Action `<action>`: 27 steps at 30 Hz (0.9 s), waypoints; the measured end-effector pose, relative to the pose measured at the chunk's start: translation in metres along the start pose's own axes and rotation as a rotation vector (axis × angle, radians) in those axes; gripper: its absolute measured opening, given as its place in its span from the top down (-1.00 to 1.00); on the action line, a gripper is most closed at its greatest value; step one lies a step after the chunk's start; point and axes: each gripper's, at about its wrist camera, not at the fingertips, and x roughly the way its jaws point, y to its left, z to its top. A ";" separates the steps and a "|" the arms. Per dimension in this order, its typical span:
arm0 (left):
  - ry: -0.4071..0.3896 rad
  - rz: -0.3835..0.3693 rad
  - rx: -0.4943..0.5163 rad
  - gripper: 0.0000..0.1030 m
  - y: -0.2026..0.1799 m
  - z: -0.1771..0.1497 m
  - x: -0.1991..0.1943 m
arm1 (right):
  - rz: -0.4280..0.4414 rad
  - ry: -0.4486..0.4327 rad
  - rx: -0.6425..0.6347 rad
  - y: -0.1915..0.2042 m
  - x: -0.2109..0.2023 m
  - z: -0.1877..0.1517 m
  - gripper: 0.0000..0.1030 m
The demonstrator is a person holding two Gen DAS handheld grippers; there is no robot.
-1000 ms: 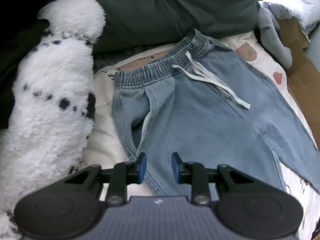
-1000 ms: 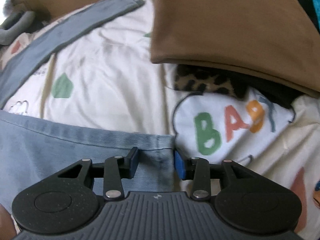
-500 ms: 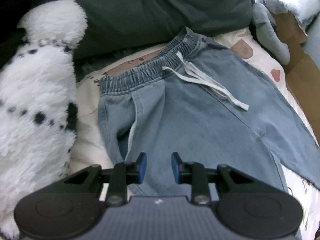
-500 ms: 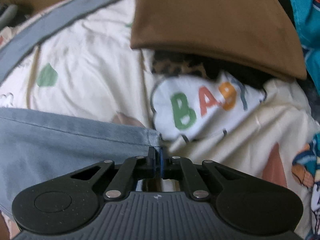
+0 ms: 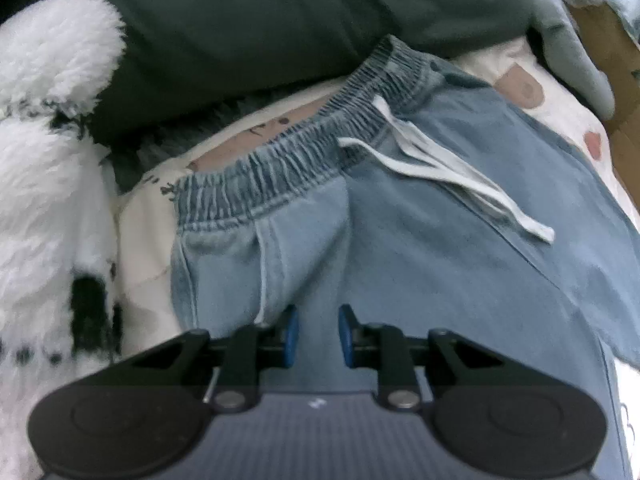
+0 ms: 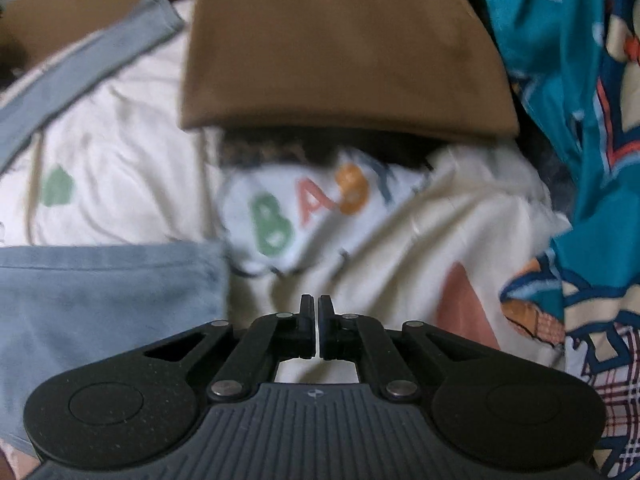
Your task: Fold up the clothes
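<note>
The right tool [image 6: 318, 328] now has its jaws pressed together over bare printed bedsheet [image 6: 120, 168], with nothing visibly between them; the hem of the jeans leg [image 6: 100, 292] lies just to its left, apart from the tips, so the pinch made half a second ago seems to have slipped off or missed, though blur makes this hard to confirm. A second ago those jaws stood apart astride that hem corner. The left tool [image 5: 314, 336] hangs lower and closer over the jeans [image 5: 440, 260] spread flat on the bed, beside the pocket seam below the elastic waistband [image 5: 280, 176]; its jaws are narrowing, pads not yet gripping cloth. No fold is started, and the hem likely needs regrasping
</note>
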 end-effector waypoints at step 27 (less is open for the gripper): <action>-0.008 0.071 -0.012 0.70 0.023 0.051 -0.003 | 0.166 0.195 -0.193 0.095 0.036 -0.045 0.17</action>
